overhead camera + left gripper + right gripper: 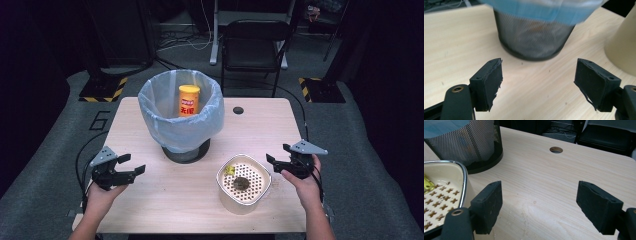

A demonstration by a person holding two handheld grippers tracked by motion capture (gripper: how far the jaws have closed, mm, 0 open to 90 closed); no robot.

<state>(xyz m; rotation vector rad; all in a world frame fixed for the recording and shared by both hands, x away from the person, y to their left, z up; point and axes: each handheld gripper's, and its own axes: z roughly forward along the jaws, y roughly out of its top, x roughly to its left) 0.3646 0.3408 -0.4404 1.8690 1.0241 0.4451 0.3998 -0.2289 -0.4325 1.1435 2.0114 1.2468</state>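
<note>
A black mesh bin (180, 132) lined with a pale blue bag stands at the middle of the wooden table (150, 200); a yellow can (189, 100) stands inside it. To the front right sits a cream container (221, 186) with a perforated insert that holds a yellow scrap (229, 170) and a dark lump (241, 183). My left gripper (135, 164) hovers at the front left, open, pointing toward the bin (534, 37), its jaws (539, 75) bare. My right gripper (276, 154) is open just right of the container (461, 170), nothing between its jaws (539, 197).
A round cable hole (238, 110) lies in the table behind the container, seen too in the right gripper view (556, 149). A black chair (252, 45) stands beyond the far edge. The cream container's wall (621, 47) rises at the right of the left gripper view.
</note>
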